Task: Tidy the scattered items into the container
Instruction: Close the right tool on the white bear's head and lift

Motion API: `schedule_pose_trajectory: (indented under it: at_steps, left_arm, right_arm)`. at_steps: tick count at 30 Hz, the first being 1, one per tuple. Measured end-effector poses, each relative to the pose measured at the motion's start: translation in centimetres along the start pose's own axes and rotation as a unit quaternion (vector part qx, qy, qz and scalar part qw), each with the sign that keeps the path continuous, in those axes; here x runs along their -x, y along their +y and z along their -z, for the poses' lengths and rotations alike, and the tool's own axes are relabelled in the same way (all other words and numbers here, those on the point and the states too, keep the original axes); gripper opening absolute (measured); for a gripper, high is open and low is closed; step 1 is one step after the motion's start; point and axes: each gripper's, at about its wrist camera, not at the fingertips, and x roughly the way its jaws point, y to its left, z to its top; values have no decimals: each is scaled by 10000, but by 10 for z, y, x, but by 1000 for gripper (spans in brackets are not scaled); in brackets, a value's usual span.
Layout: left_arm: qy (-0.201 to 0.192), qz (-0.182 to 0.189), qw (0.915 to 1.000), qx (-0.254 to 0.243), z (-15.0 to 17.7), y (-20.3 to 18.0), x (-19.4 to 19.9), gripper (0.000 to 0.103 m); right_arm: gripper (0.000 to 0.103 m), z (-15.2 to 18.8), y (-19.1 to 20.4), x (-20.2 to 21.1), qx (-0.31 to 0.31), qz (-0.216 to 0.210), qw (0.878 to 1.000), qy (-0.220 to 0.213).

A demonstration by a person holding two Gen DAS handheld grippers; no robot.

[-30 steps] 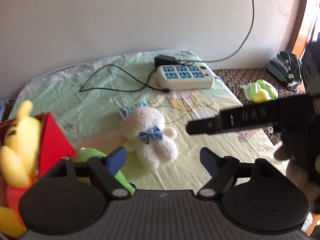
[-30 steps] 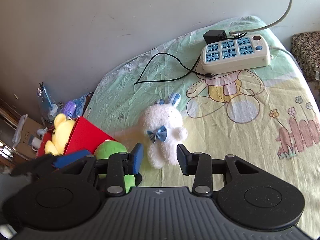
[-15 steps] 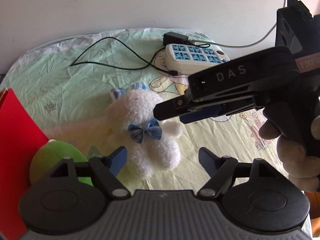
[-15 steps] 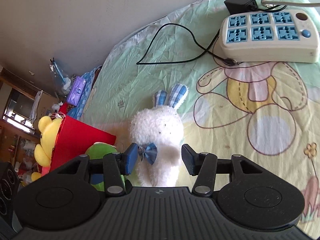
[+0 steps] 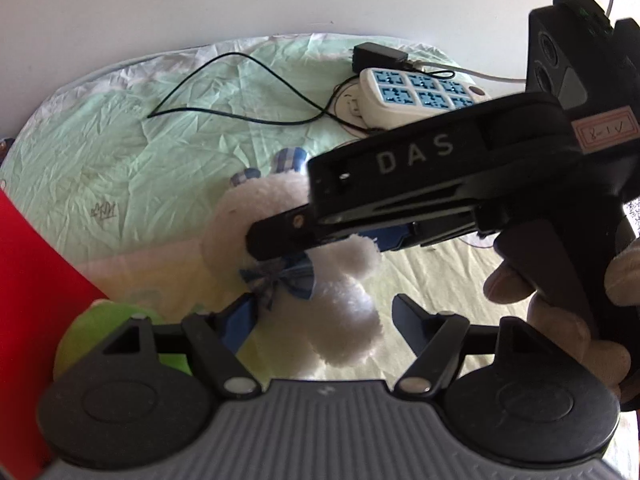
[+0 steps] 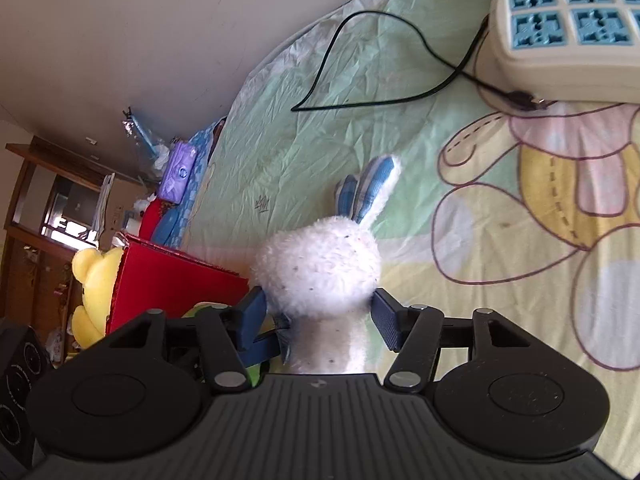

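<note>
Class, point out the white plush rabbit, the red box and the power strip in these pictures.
white plush rabbit (image 6: 320, 264), right wrist view, on its fluffy head.
red box (image 6: 172, 280), right wrist view, on its side wall.
power strip (image 5: 420, 94), left wrist view, on its socket face.

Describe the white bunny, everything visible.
White plush bunny: fluffy fabric, blue checked ears, blue checked bow at the neck. It lies on the cartoon-print sheet beside the red box. The right tool, jaws just opening, straddles its head; pad contact unclear. The left tool stands open near its legs.
</note>
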Motion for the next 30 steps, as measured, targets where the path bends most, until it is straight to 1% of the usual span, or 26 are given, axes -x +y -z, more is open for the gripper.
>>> schedule_pose_trajectory:
  at_steps: [1, 3, 7, 12, 15, 20, 23, 25, 27, 30]
  left_arm:
    - [28, -58, 10000, -41, 0, 0, -2, 70]
    - [49, -112, 9999, -83, 0, 0, -3, 66]
    - [24, -68, 9999, -101, 0, 0, -2, 62]
    - [2, 168, 9998, -81, 2, -7, 6, 61]
    - [-58, 391, 9992, -99, 6, -13, 17, 60]
    - [-148, 641, 9970, -398, 22, -32, 38, 60]
    - [-240, 712, 9950, -665, 33, -42, 52, 59]
    - [-337, 798, 9936, -726, 36, -45, 63, 59]
    - [-472, 860, 9922, -770, 37, -45, 76, 59]
    - [-724, 827, 9900, -882, 40, -47, 95, 59]
  right_arm:
    - [61, 0, 0, -3, -2, -46, 10000, 20]
    - [59, 0, 1, -5, 44, -78, 10000, 3]
    - [53, 3, 1, 0, 53, -82, 9999, -70]
    - [50, 15, 3, 15, -16, 30, 9996, -278]
    - [49, 27, 6, 29, -110, 100, 9989, -451]
    - [48, 57, 12, 58, -296, 145, 9965, -765]
    - [48, 76, 19, 70, -397, 213, 9946, -939]
    - [48, 87, 26, 80, -399, 253, 9926, -1115]
    - [48, 97, 36, 90, -362, 292, 9900, -1330]
    - [48, 105, 52, 99, -251, 328, 9862, -1602]
